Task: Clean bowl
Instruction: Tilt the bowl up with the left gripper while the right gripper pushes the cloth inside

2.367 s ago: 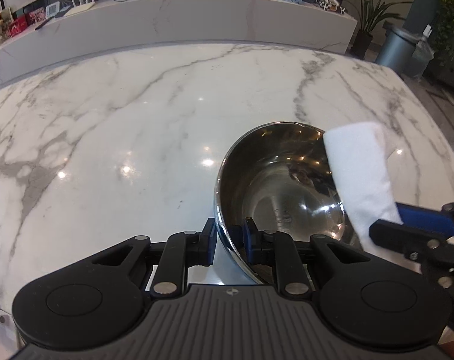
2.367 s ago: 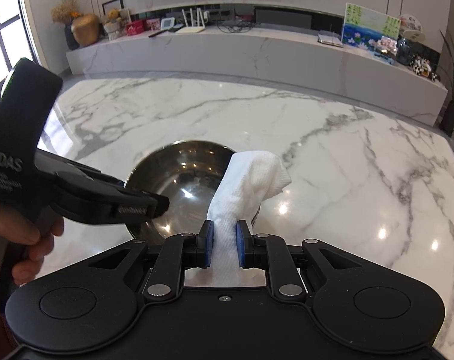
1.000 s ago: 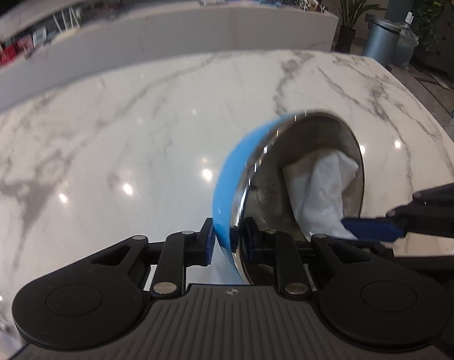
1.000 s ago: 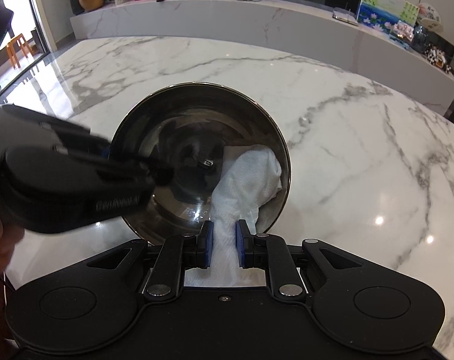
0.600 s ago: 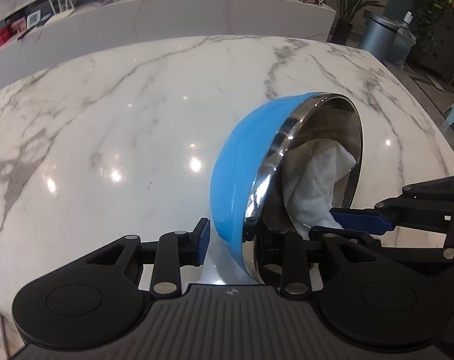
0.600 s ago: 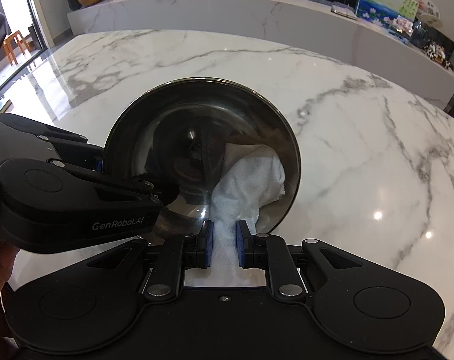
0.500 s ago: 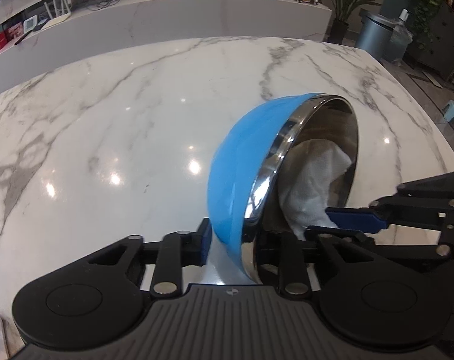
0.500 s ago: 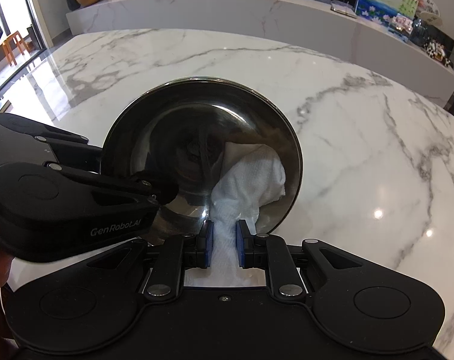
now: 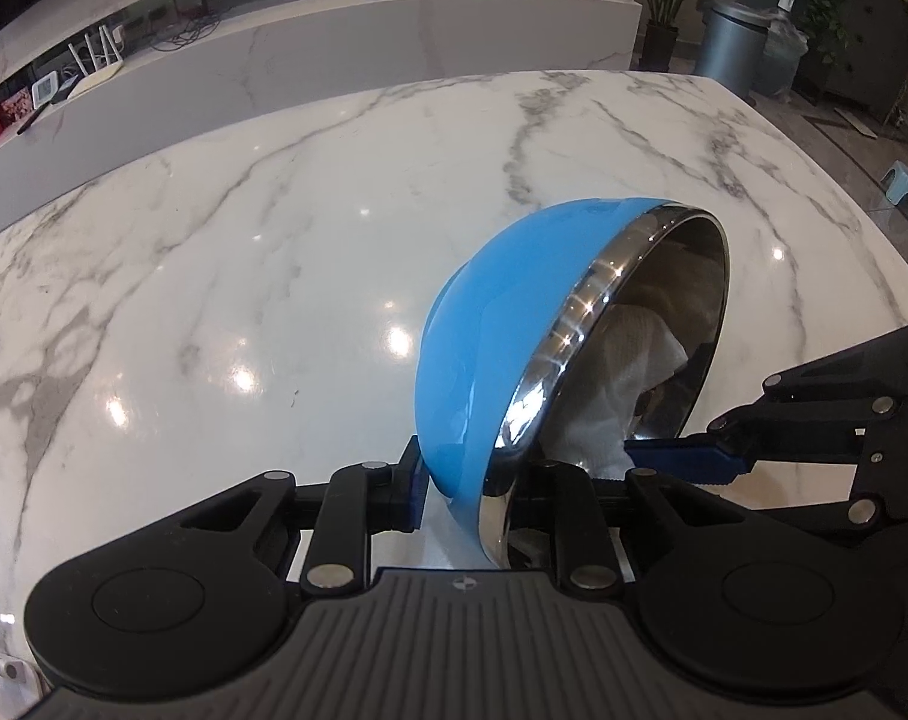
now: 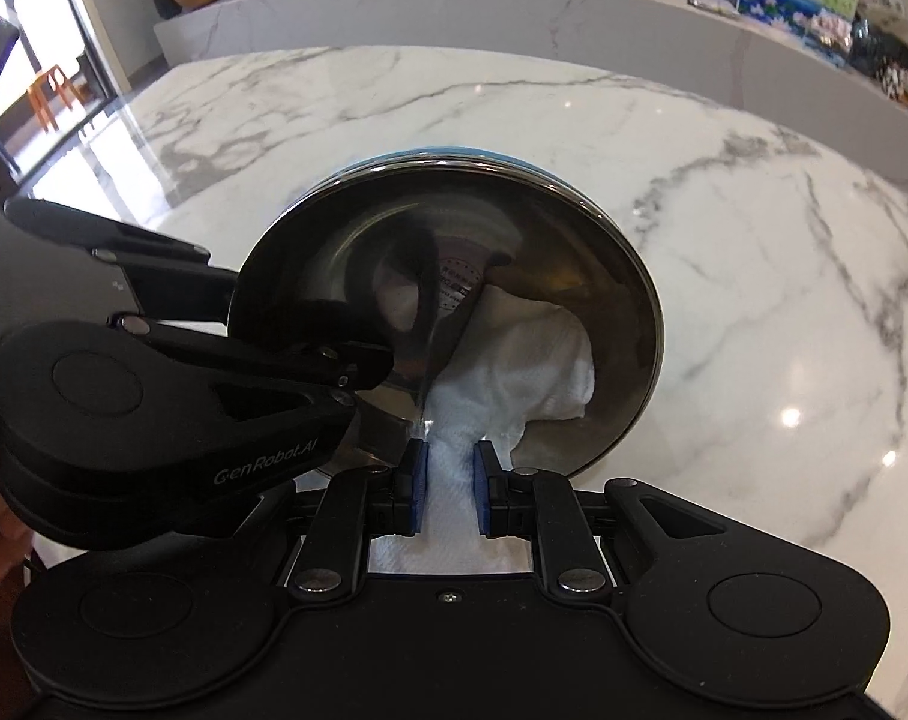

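Tilting on its side above the marble bench [image 9: 273,252], the bowl [image 9: 490,324] shows its blue outside away from the right gripper [image 10: 449,489] and its steel inside toward it. The left gripper [image 9: 472,480] is clamped on the bowl's near rim, one finger outside, one inside. A white cloth [image 10: 532,360] lies pressed into the bowl's lower inside wall, its tail pinched tight between the right gripper's blue pads [image 10: 419,486]. Beyond the bowl, past the bench's far edge, runs a long marble counter [image 10: 514,6] with small items.
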Action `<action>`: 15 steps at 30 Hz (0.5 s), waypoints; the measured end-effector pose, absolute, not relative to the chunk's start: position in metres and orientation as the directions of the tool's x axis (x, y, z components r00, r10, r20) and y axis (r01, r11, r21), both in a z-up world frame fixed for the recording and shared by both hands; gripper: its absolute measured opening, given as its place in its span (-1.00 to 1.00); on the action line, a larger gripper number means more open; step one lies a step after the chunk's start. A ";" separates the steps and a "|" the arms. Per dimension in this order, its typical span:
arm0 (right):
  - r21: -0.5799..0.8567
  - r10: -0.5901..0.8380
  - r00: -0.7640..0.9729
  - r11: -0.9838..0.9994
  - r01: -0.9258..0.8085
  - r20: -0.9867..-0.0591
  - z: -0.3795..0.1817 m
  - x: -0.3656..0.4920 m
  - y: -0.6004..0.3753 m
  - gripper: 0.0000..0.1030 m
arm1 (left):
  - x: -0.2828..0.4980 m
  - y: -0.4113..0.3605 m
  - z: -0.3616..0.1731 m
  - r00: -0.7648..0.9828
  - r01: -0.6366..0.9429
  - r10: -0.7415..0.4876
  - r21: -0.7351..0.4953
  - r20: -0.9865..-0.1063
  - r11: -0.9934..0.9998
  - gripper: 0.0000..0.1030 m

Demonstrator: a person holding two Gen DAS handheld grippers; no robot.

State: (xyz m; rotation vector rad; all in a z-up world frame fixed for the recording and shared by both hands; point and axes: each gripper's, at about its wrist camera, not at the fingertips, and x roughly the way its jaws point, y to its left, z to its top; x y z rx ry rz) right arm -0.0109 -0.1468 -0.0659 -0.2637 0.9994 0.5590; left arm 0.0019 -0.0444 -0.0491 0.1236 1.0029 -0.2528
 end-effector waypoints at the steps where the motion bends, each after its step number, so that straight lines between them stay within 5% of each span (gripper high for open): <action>1: 0.008 0.303 0.432 0.826 -0.564 -0.849 -0.066 -0.013 -0.145 -0.74 | 0.002 -0.045 -0.049 0.511 0.267 -0.153 -0.013 -0.846 0.964 -0.62; 8: -0.364 0.113 0.617 0.719 -0.592 -0.779 -0.072 -0.035 -0.123 -0.74 | 0.002 -0.046 -0.048 0.523 0.271 -0.129 0.020 -0.843 0.962 -0.62; 15: -0.259 0.154 0.573 0.778 -0.572 -0.805 -0.066 -0.025 -0.136 -0.73 | 0.003 -0.044 -0.047 0.520 0.263 -0.134 0.008 -0.844 0.965 -0.63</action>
